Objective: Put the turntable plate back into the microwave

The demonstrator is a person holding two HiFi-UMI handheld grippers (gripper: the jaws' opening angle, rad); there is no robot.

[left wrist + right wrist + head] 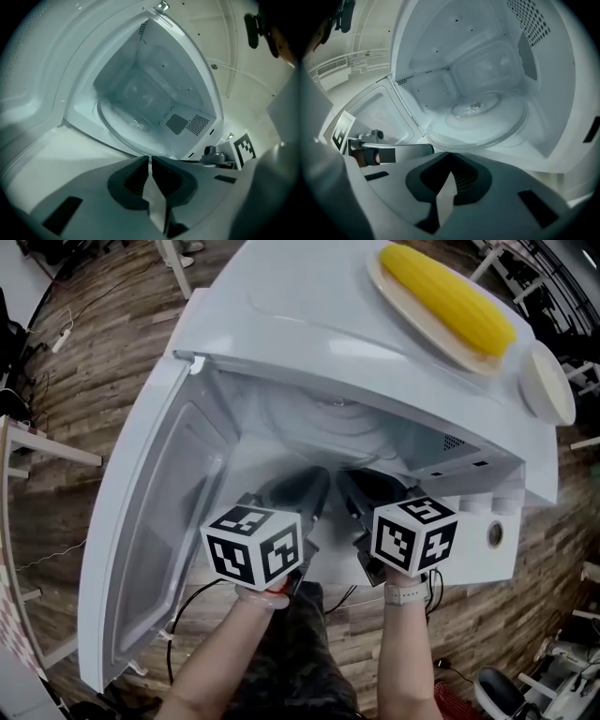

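Turntable plate (478, 122): lay inside the microwave (309, 324) cavity, near its front edge, at 12 o'clock from both tools.
Left hand-held gripper (149, 158), right hand-held gripper (450, 161): jaws pressed together, nothing held, side by side at the cavity mouth.
Door (141, 549): swung wide at 9 o'clock, mouth unobstructed.
Corn cob (450, 296) on dish (412, 322), white disc (546, 382) at 4 o'clock of it: atop the microwave.

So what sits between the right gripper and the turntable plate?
Nothing. The right gripper view shows the right gripper, jaws shut, just short of the turntable plate; the gap is bare.
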